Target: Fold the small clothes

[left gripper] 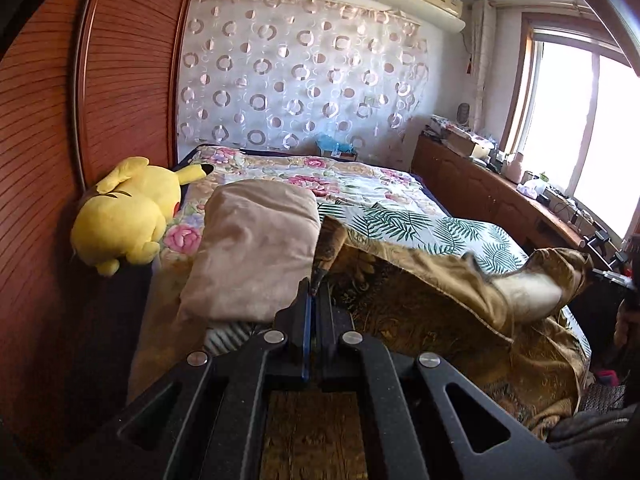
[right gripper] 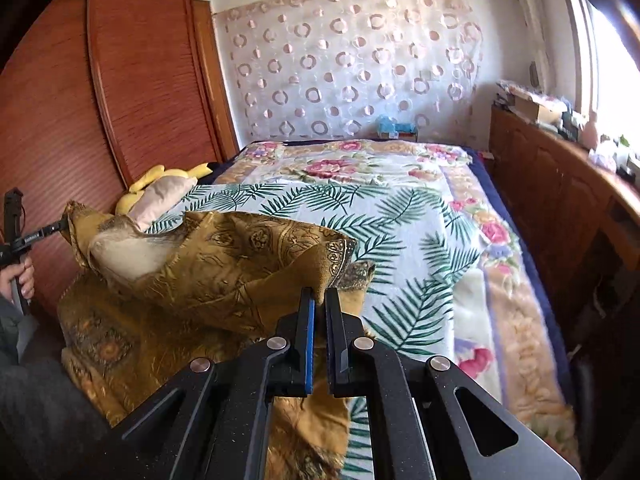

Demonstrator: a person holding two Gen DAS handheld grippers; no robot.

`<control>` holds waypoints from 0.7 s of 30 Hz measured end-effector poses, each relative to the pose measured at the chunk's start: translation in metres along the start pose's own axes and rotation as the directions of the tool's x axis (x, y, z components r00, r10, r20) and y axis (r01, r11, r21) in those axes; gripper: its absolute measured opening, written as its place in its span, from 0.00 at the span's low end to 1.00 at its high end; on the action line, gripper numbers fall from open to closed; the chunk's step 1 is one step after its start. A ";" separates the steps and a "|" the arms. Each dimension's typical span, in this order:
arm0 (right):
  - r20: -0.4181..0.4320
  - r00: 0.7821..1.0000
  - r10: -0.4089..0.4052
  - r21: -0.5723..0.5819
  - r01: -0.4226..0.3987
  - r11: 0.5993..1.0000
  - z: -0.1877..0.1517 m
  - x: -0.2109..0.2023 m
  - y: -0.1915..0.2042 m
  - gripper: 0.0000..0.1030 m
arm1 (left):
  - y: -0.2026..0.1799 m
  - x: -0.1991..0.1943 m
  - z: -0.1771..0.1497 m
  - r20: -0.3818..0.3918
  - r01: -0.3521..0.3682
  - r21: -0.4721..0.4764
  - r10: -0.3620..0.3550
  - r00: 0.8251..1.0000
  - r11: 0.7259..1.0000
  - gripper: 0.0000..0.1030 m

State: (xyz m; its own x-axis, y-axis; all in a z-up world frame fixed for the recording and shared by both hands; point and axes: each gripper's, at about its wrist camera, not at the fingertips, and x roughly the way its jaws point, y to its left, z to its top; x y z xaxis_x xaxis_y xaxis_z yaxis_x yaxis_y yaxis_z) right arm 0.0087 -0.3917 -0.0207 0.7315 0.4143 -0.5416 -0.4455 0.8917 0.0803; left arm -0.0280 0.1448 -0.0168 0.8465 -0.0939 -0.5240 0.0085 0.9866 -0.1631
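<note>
A gold-brown patterned garment (right gripper: 208, 264) with a pale lining lies partly lifted over the near end of the bed. In the left wrist view the same garment (left gripper: 432, 280) stretches off to the right. My left gripper (left gripper: 316, 285) is shut on one corner of it. My right gripper (right gripper: 320, 298) is shut on another corner, which sticks up between the pads. In the right wrist view the left gripper (right gripper: 64, 223) shows at far left, pinching the cloth, with a hand below it. The cloth sags between the two grips.
A palm-leaf sheet (right gripper: 400, 232) covers a floral bedspread (right gripper: 500, 280). A beige pillow (left gripper: 256, 248) and a yellow plush toy (left gripper: 128, 212) lie by the wooden wardrobe (left gripper: 120, 80). A cluttered wooden cabinet (right gripper: 560, 184) runs along the window side.
</note>
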 end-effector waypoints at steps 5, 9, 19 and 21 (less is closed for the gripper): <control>-0.016 1.000 -0.002 -0.056 0.001 0.998 0.000 -0.017 0.011 0.04 | -0.005 -0.015 -0.002 -0.012 -0.006 0.020 0.006 1.000 1.000 0.02; -0.083 0.996 0.015 -0.061 -0.020 0.998 -0.015 -0.014 0.019 0.04 | -0.007 -0.014 -0.010 -0.064 -0.039 0.084 0.044 0.997 0.996 0.05; -0.103 0.988 -0.115 -0.075 0.107 0.991 -0.011 -0.021 0.000 0.32 | 0.012 -0.004 -0.002 -0.061 -0.100 0.121 0.107 0.992 0.988 0.64; -0.061 0.989 -0.135 -0.053 0.132 0.990 -0.001 -0.027 -0.008 0.48 | 0.011 0.003 0.005 -0.049 -0.095 0.127 0.102 0.994 0.987 0.78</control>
State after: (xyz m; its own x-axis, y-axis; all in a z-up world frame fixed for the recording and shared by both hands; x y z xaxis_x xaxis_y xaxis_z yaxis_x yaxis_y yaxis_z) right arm -0.0080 -0.4101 -0.0071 0.7524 0.2780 -0.5972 -0.3716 0.9277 -0.0365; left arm -0.0228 0.1563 -0.0161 0.8157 0.0010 -0.5784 -0.0047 1.0000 -0.0049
